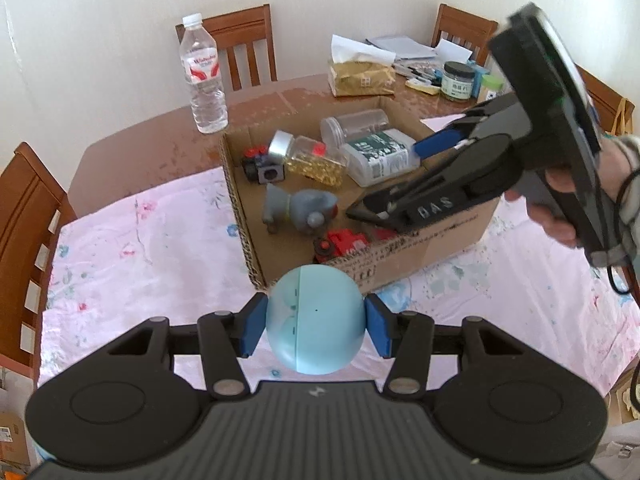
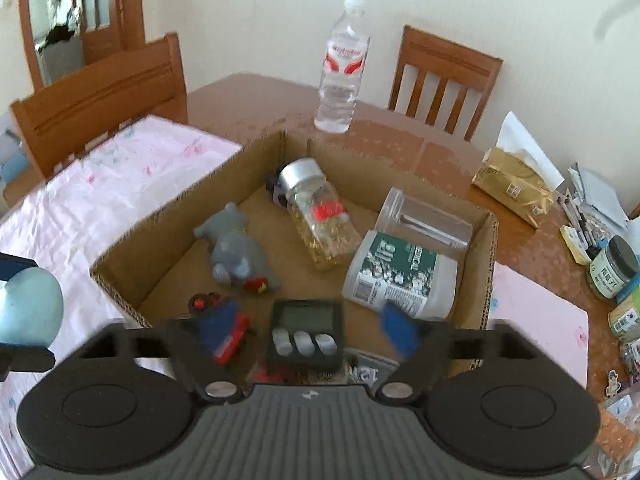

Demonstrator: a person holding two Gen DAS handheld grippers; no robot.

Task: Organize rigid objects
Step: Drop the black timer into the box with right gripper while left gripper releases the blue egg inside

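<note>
Pale blue ball (image 1: 315,319) clamped in left gripper (image 1: 316,322) beside the cardboard box (image 1: 404,258), right gripper (image 2: 310,330) held apart over a black timer (image 2: 306,330) inside the box's near edge.

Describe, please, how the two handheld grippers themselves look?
Both are matte black plastic with blue finger pads and silver pivot pins. The left gripper has round side discs and a ribbed centre. The right gripper bears raised lettering "DAS"; black cables hang near the hand.

left tool (image 1: 315,328): black frame, blue pads | right tool (image 2: 310,330): same
</note>
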